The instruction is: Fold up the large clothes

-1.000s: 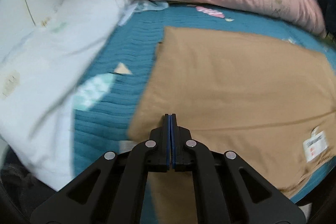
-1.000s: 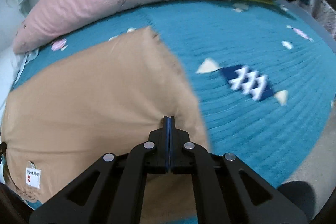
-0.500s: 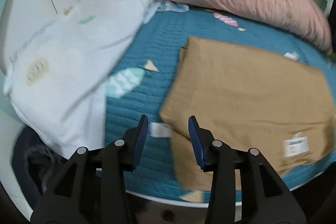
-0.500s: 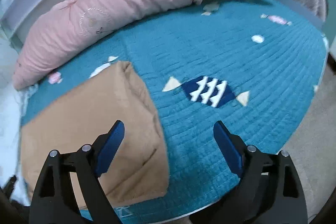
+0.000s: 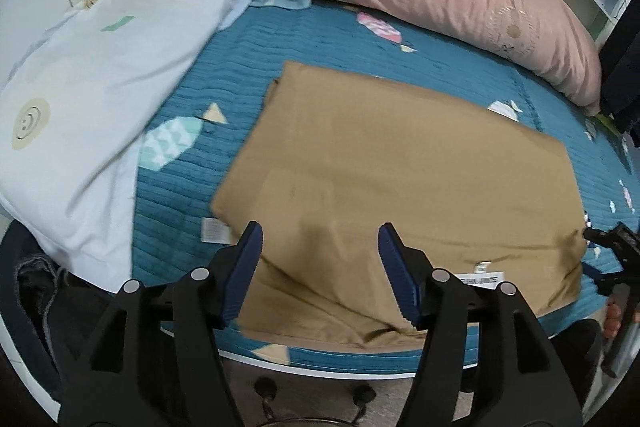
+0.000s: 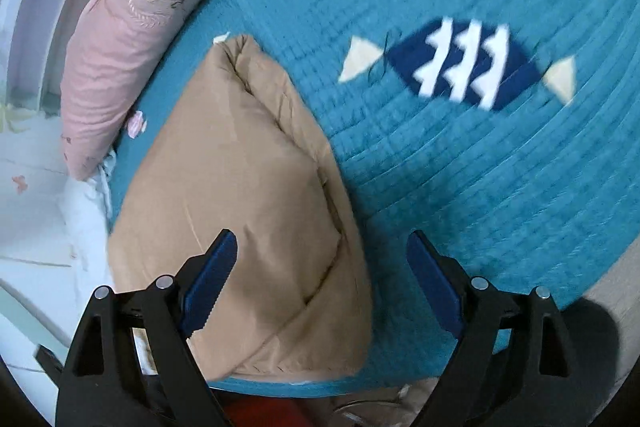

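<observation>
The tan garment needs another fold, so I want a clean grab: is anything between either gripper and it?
Nothing visible. The tan garment lies uncovered on the teal quilt; left gripper, jaws opening, and right gripper, open, hang above its near edge, empty.

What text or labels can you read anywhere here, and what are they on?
White tag on the tan garment: printed lines, too blurred to read.
White label on the teal quilt: too small to read.
White pillow: smiley face sign, no words.
</observation>
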{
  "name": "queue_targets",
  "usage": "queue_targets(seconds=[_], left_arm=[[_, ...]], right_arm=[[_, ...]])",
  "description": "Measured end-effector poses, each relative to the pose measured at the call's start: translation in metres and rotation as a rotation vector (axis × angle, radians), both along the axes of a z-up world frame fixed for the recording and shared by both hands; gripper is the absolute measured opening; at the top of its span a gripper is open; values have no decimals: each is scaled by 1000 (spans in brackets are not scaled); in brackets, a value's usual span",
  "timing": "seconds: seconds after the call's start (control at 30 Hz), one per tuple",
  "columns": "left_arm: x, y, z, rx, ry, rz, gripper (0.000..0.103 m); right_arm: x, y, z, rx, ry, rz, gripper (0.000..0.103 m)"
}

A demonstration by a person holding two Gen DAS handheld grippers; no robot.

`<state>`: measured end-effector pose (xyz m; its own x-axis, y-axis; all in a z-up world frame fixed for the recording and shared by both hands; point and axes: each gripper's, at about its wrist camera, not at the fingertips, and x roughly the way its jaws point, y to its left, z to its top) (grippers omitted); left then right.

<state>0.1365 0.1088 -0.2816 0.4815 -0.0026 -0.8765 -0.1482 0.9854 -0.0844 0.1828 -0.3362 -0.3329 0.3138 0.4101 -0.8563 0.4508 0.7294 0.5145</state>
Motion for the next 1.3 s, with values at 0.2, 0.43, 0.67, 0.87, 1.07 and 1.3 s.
queue_targets(seconds=[0.2, 0.43, 0.67, 0.87, 1.07, 1.3], left_arm=[[12, -21, -4, 25, 32, -40, 65], [47, -57, -1, -5, 42, -113, 65], [116, -100, 18, -87, 69, -198, 64], [192, -122, 7, -163, 153, -194, 9], [242, -137, -38, -156, 262, -177, 0], [240, -147, -86, -78, 357, -195, 0]], right_arm=[[7, 11, -8, 181, 23, 3, 31], [29, 30, -13, 63, 67, 92, 31], [47, 53, 13, -106, 121, 226, 22], [55, 60, 8, -146, 171, 242, 22], [63, 74, -5, -193, 179, 263, 23], [73, 72, -14, -153, 212, 247, 26]])
